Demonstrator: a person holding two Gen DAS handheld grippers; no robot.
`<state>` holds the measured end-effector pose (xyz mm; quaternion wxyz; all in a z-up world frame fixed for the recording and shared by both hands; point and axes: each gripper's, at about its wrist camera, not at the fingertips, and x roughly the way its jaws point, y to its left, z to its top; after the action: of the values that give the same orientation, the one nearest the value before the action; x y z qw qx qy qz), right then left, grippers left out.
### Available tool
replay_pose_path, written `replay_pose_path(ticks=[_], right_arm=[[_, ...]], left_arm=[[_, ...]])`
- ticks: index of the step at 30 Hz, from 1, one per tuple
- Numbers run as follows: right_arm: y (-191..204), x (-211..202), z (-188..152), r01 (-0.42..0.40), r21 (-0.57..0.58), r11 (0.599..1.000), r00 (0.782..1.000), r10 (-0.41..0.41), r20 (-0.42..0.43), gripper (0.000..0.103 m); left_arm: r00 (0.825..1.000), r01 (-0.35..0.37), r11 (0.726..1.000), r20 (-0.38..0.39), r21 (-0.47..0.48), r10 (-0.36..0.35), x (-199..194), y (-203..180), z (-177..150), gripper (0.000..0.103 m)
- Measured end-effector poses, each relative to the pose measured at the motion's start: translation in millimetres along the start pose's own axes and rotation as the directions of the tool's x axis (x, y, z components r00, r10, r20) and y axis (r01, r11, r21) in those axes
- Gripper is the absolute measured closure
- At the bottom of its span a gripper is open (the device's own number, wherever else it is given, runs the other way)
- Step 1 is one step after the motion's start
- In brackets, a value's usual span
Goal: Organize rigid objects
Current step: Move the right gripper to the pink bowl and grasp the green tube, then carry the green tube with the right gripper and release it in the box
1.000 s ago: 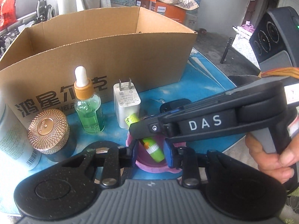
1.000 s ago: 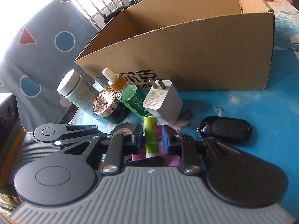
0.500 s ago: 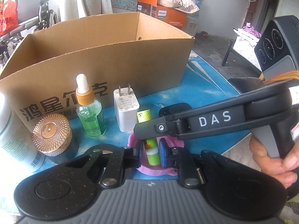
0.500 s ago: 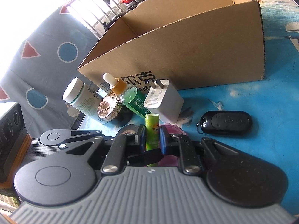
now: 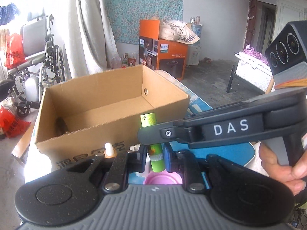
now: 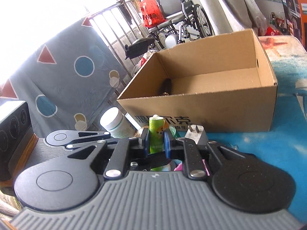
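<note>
A green tube (image 5: 156, 158) stands upright between the pads of both grippers, lifted above a pink cup (image 5: 163, 178). My left gripper (image 5: 155, 158) is shut on its lower part. My right gripper (image 6: 155, 140) is shut on the same green tube (image 6: 156, 134), higher up; its arm (image 5: 220, 129) crosses the left wrist view. The open cardboard box (image 5: 107, 113) stands just behind; in the right wrist view a dark object (image 6: 166, 85) lies in the box (image 6: 211, 103).
In front of the box stand a white-capped bottle (image 6: 113, 121), a dropper bottle (image 5: 109, 149) and a white plug adapter (image 6: 195, 135), on a blue table (image 6: 284, 134). A wheelchair (image 5: 36, 57) and an orange carton (image 5: 163, 53) stand beyond.
Both grippers have risen with the green tube, lifting it out of the pink cup to about the height of the box's rim. The objects on the table now sit lower in view.
</note>
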<state>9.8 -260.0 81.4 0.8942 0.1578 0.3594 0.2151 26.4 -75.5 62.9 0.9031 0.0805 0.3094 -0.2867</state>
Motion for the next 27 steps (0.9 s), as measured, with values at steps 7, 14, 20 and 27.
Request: replay_pose_path(ticks=[7, 14, 20, 27], right_arm=[[26.9, 0.7, 59.7, -0.058, -0.109, 0.992, 0.996, 0.065, 0.06, 0.088], [19.6, 65.5, 128.6, -0.118, -0.062, 0.991, 0.992, 0.116, -0.044, 0.088], [-7.0, 156.8, 147.7, -0.128, 0.09, 0.988, 0.955, 0.147, -0.256, 0.089], [-31.4, 226.0, 135.2, -0.082, 0.156, 0.984, 0.887, 0.143, -0.438, 0.089]], left_arm=[[0.998, -0.054, 0.996, 0.038, -0.075, 0.057, -10.8, 32.9, 49.0, 0.083], [0.994, -0.097, 0.976, -0.077, -0.194, 0.083, 26.1, 90.3, 80.0, 0.083], [0.972, -0.129, 0.952, -0.224, -0.279, 0.066, 69.4, 136.2, 63.6, 0.082], [0.958, -0.172, 0.951, -0.267, -0.256, 0.102, 78.9, 148.9, 48.6, 0.068]])
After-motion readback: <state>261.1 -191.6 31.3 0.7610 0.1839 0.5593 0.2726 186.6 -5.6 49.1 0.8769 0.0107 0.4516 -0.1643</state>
